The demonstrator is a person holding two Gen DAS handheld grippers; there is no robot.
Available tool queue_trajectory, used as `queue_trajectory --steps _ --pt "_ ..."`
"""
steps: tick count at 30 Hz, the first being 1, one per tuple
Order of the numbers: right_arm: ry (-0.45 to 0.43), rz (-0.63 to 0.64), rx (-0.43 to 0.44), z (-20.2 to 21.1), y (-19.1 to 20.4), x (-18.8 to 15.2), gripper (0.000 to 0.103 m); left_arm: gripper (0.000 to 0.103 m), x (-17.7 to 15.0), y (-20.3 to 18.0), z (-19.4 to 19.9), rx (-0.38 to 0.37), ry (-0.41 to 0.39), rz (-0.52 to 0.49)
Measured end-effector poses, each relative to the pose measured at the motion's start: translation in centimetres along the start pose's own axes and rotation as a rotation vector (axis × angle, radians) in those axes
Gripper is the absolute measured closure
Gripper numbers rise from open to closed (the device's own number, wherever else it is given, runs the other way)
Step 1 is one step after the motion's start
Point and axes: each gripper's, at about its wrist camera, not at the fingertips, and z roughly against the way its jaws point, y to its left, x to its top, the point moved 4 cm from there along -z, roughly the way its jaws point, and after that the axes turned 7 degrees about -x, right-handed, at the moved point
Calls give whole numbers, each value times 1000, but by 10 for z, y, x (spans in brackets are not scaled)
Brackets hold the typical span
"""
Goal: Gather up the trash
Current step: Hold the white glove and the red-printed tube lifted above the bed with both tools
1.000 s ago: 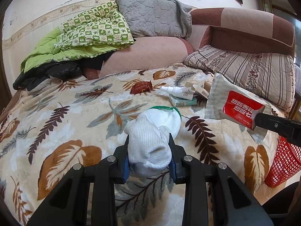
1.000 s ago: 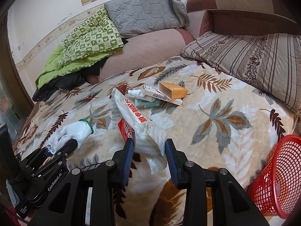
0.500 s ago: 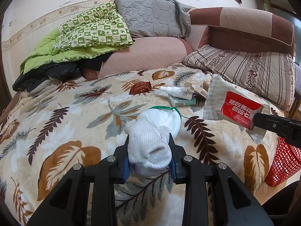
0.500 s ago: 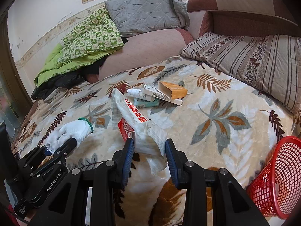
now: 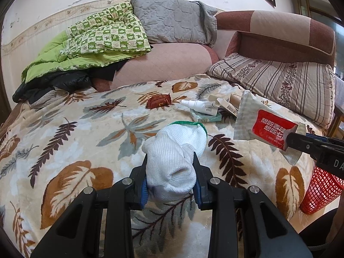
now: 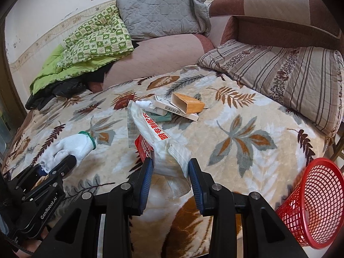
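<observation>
Trash in both grips: a white knit glove point(image 5: 174, 157) with a green cuff is clamped in the left tool point(image 5: 171, 180), while the right tool point(image 6: 171, 178) is closed on the lower end of a crumpled red-and-white wrapper point(image 6: 154, 142), both held just above a leaf-patterned bed point(image 6: 247, 133). More litter waits mid-bed: a white spray bottle point(image 6: 148, 105), a green packet point(image 6: 164, 117), a barcoded white carton point(image 6: 172, 108), an open orange box point(image 6: 187, 105) and, farther back, a small dark-red pouch point(image 5: 159, 102). A red mesh basket point(image 6: 311, 206) stands off the bed's near right corner, its open mouth tilted toward the tools.

The step in hand appears to be the carry, with both pieces lifted and neither yet binned. The next move likely calls for swinging the right tool rightward over the basket rim and parting its jaws there, then bringing the glove across the same way. The limp wrapper may snag on the mesh edge if released low.
</observation>
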Motion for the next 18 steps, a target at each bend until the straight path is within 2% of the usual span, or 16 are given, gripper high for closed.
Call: queue_trajectory --steps 18 --pt "0 1 -2 0 0 0 65 72 -1 -5 -2 -3 3 -3"
